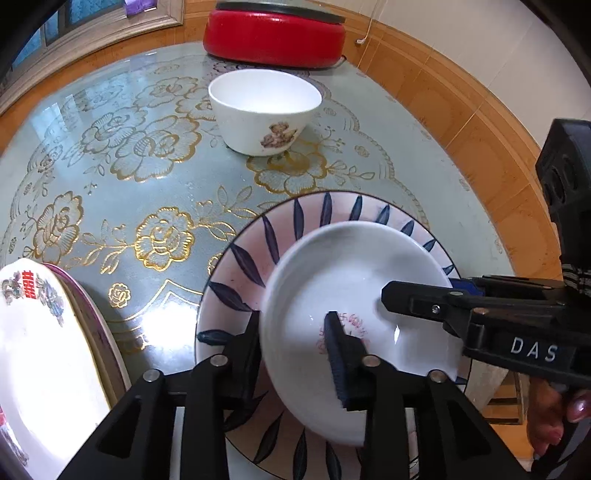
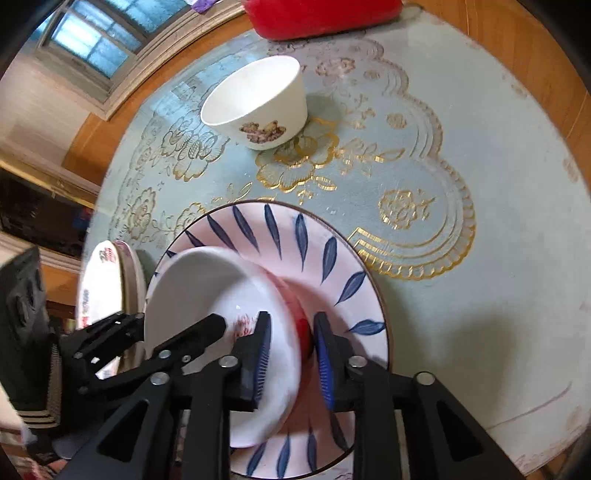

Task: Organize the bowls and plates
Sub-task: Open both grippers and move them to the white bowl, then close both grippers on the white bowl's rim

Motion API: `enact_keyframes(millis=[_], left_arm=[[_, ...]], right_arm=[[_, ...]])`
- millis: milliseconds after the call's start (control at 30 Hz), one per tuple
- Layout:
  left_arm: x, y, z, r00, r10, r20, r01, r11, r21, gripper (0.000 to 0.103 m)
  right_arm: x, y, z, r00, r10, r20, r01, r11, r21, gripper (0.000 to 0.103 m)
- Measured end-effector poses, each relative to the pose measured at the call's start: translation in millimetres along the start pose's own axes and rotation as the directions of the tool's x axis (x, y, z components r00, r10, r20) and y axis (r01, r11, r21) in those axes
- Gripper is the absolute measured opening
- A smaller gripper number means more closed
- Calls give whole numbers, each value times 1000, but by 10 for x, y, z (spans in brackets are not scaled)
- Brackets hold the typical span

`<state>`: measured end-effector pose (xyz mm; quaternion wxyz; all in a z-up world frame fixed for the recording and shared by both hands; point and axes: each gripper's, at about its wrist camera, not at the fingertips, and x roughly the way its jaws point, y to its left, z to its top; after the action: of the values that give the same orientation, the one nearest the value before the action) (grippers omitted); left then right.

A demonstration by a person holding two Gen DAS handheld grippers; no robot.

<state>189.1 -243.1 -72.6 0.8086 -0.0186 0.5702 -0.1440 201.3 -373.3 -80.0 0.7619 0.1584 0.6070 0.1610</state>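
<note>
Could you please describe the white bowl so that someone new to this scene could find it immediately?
On the round floral table, look toward the far side, just in front of the red appliance. The white bowl stands there alone and upright. Unlike the flat plates nearer the grippers, it is deep, with a small brown picture on its side.

- The left tongs (image 1: 293,332) were matte black plastic, with silver round pivot pins and ribbed dark pads.
- The right tongs (image 2: 291,345) were black too, with silver pins and ribbed blue pads (image 2: 327,365).
- In the left view, the right tongs' body carried white "DAS" lettering and small screws.
- The right hand (image 1: 554,417) showed bare skin and a glossy pinkish fingernail.
</note>
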Motion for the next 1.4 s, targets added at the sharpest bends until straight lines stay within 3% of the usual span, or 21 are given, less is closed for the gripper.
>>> enact_keyframes(millis=[133, 233, 433, 600, 800, 1067, 1400], left_arm=[[-97, -3, 13, 1000, 1, 28, -1, 1000, 2, 49], [-183, 10, 33, 999, 1, 49, -1, 1000, -5, 51], [-413, 143, 149, 994, -10, 112, 18, 997, -71, 69], [-494, 327, 373, 989, 21, 148, 0, 990, -138, 75], [-467, 557, 677, 983, 82, 164, -45, 975, -218, 86], [-217, 750, 1236, 983, 120, 136, -83, 964, -251, 86], [298, 866, 1717, 986, 132, 101, -104, 964, -244, 84]], right_arm=[[-131, 86, 15, 999, -34, 42, 37, 996, -75, 27], [-230, 145, 32, 996, -64, 65, 72, 988, -136, 27], [-482, 88, 194, 992, 44, 118, -28, 991, -128, 27], [-565, 28, 565, 987, 38, 159, -19, 993, -115, 32], [-405, -24, 1098, 990, 12, 137, 1, 996, -89, 35], [-15, -76, 1741, 998, -10, 62, 13, 998, -54, 35], [504, -78, 2099, 999, -26, -21, 25, 999, -26, 35]])
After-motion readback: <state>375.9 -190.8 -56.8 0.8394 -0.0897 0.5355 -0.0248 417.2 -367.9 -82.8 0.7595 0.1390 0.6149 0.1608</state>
